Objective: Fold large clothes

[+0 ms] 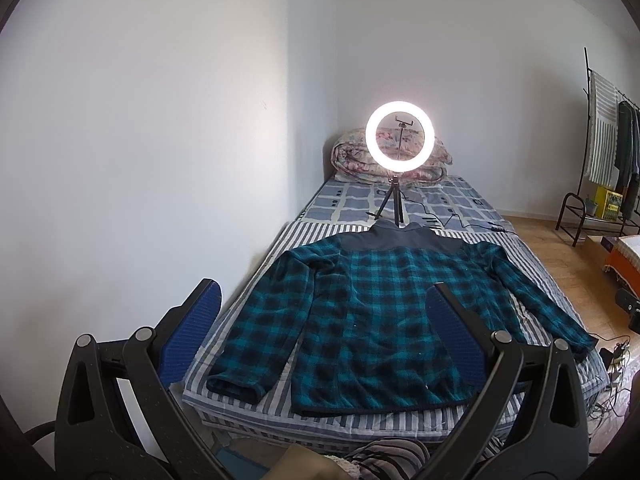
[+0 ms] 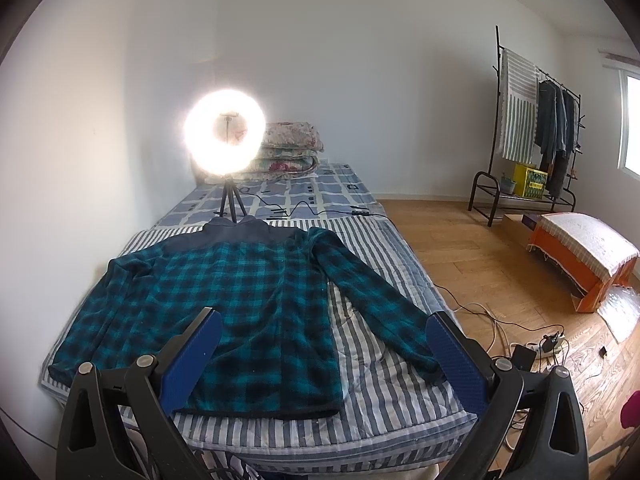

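A teal and black plaid fleece jacket (image 1: 372, 312) (image 2: 240, 300) with a dark grey yoke lies flat, back up, on the striped bed cover (image 1: 280, 396) (image 2: 380, 380). Both sleeves spread outward, hem toward me. My left gripper (image 1: 324, 300) hovers open above the near end of the bed, its blue pads (image 1: 192, 332) wide apart and holding nothing. My right gripper (image 2: 324, 332) also hangs open above the jacket's hem and right sleeve, its blue pads (image 2: 456, 360) empty.
A lit ring light on a tripod (image 1: 399, 140) (image 2: 225, 136) stands just past the collar, cables (image 2: 320, 212) trailing right. Folded quilts (image 2: 292, 148) sit at the bed's head. Wall on the left. Wooden floor, clothes rack (image 2: 532, 128), orange stool (image 2: 588, 256) and power strip cables (image 2: 540, 344) on the right.
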`<state>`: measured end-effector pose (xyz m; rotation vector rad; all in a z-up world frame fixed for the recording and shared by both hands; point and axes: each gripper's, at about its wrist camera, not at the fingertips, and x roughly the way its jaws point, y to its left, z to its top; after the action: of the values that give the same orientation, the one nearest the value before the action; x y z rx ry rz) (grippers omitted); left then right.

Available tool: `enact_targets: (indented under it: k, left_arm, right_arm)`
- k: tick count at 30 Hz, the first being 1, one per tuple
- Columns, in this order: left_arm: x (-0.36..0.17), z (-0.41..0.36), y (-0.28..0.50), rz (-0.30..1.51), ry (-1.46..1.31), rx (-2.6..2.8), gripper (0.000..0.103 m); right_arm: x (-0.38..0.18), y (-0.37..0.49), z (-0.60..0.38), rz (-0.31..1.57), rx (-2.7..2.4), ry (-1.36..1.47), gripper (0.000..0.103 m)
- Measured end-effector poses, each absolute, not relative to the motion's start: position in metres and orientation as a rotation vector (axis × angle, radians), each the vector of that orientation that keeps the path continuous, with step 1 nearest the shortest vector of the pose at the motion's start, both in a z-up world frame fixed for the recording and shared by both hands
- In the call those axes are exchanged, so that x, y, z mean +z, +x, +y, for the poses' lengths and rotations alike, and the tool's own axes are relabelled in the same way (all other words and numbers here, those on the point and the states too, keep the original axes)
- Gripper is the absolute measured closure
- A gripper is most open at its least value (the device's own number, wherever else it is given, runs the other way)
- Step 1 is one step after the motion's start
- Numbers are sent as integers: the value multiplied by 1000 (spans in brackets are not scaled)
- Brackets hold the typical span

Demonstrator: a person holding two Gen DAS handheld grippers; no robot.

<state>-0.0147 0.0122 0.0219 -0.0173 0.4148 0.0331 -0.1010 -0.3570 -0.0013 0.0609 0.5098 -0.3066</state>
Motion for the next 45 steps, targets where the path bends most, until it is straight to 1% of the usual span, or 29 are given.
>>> enact_targets:
  k: [45]
  left_arm:
    - [19,16,-20,410,-14,37,0]
  right_arm:
    - [-2,-96,-352,512,-290,59,0]
